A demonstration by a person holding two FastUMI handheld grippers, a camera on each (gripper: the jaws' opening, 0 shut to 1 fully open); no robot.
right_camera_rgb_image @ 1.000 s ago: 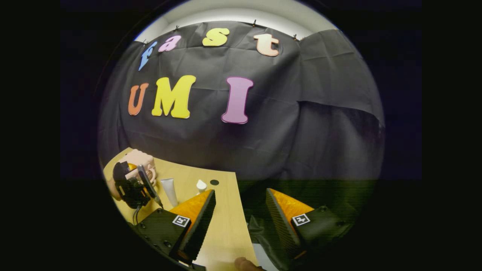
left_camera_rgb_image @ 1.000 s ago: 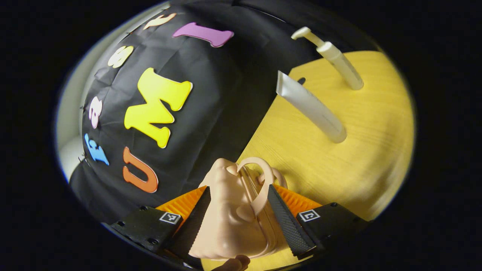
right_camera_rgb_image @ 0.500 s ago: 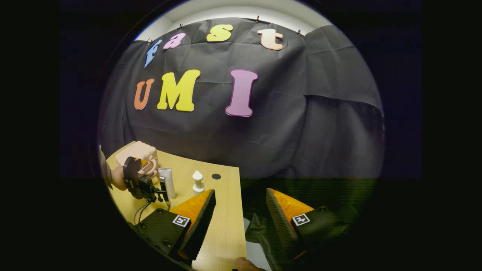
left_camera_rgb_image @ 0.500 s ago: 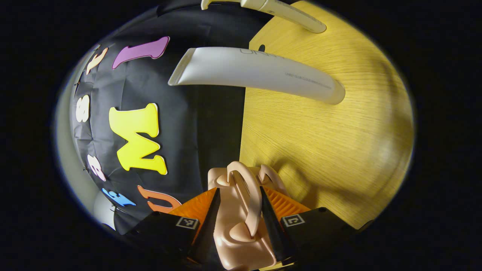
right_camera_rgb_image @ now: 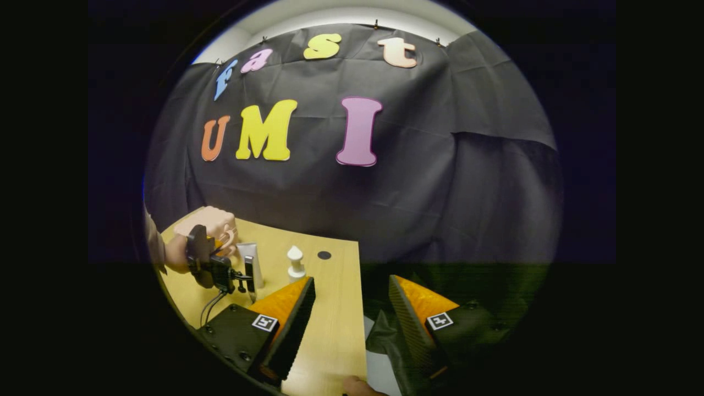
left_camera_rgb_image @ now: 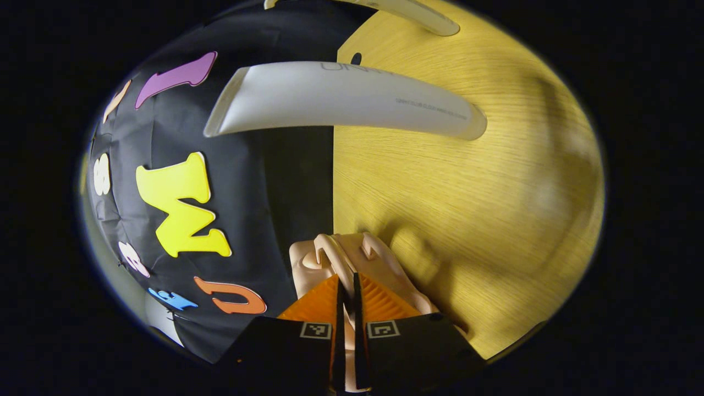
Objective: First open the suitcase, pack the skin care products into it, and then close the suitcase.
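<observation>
A small pink suitcase [left_camera_rgb_image: 388, 267] stands shut on the wooden table [left_camera_rgb_image: 473, 198], near its edge. My left gripper [left_camera_rgb_image: 347, 279] is shut on the suitcase's thin handle [left_camera_rgb_image: 331, 252]. A white tube [left_camera_rgb_image: 341, 99] stands just beyond it, and a white pump bottle [left_camera_rgb_image: 412, 10] farther off. In the right gripper view the suitcase [right_camera_rgb_image: 212, 221] sits at the far left with the left gripper [right_camera_rgb_image: 212, 264] and a hand on it. The tube [right_camera_rgb_image: 252, 263] and pump bottle [right_camera_rgb_image: 296, 263] stand beside it. My right gripper [right_camera_rgb_image: 352, 294] hangs open over the table's right edge, holding nothing.
A small dark hole [right_camera_rgb_image: 324, 255] marks the table top [right_camera_rgb_image: 330, 330] near the back edge. The black cloth wall rises right behind the table. A fingertip [right_camera_rgb_image: 357, 385] shows at the bottom of the right gripper view.
My left gripper has closed from wide open around the suitcase top to shut on its handle, and has moved nearer the tube. The right gripper has barely moved.
</observation>
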